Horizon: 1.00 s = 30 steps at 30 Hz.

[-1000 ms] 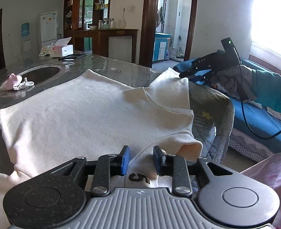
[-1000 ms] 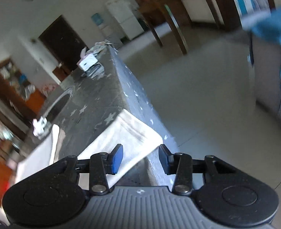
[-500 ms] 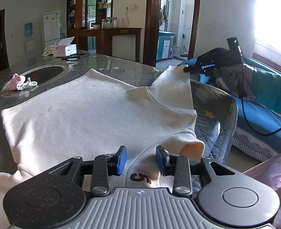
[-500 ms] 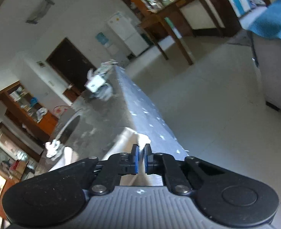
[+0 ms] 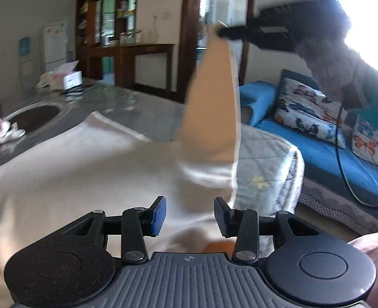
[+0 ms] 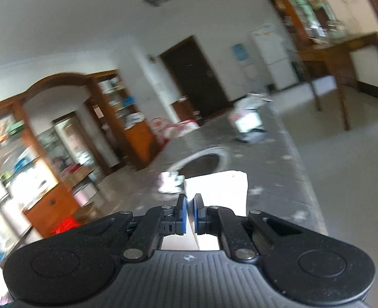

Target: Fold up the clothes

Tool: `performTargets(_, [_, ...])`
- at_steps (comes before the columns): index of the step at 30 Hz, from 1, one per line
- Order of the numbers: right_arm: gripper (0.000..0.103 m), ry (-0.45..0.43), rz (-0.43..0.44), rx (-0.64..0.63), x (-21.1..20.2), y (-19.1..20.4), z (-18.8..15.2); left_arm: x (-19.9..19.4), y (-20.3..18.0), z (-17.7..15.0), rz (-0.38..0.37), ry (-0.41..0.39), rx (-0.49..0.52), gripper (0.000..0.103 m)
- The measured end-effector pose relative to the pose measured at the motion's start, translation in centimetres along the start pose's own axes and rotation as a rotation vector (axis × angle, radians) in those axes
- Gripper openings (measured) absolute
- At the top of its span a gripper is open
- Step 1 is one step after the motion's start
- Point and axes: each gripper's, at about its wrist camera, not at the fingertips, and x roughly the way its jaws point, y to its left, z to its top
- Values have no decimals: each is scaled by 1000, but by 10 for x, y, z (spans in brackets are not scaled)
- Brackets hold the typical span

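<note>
Lifting sleeve (image 5: 212,97) higher than before

place: home living room | cues: fridge (image 5: 55,42); wooden display cabinets (image 6: 117,118); blue sofa (image 5: 325,151) with butterfly cushions (image 5: 307,107); doorway (image 5: 222,25)

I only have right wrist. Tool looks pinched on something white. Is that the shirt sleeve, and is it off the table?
Observer: Yes. The left wrist view shows the right tool holding the sleeve of the cream shirt up, well above the table.
Operator: Is the shirt body coming up too?
Observer: No, the body lies flat on the table; only the sleeve rises.
Operator: Left tool doing anything?
Observer: The left tool is opening over the shirt's near edge; its pads do not press the cloth.
</note>
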Motion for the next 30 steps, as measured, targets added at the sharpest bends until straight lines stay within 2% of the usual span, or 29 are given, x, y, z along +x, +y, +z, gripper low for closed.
performTargets(4, [5, 43, 82, -72, 17, 38, 7, 10, -14, 4, -64, -7, 33, 45])
performTargets(9, [5, 137, 184, -163, 48, 84, 6, -9, -10, -3, -34, -28, 25, 50])
performTargets(17, [5, 351, 302, -296, 99, 145, -42, -64, 28, -38, 152, -36, -124, 59])
performTargets(19, [5, 405, 317, -316, 111, 153, -56, -76, 36, -46, 195, -51, -165, 65])
performTargets(21, [9, 453, 324, -349, 121, 161, -71, -86, 41, -51, 233, -71, -196, 73])
performTargets(24, [14, 520, 345, -377, 132, 171, -91, -101, 48, -56, 276, -100, -234, 77])
performTargets(25, [18, 536, 355, -384, 134, 173, -95, -105, 50, -56, 287, -110, -243, 79])
performTargets(26, [27, 551, 366, -391, 135, 174, -98, -108, 51, -56, 298, -119, -248, 81])
performTargets(30, [29, 545, 374, -430, 126, 176, -97, -115, 57, -55, 320, -138, -259, 82])
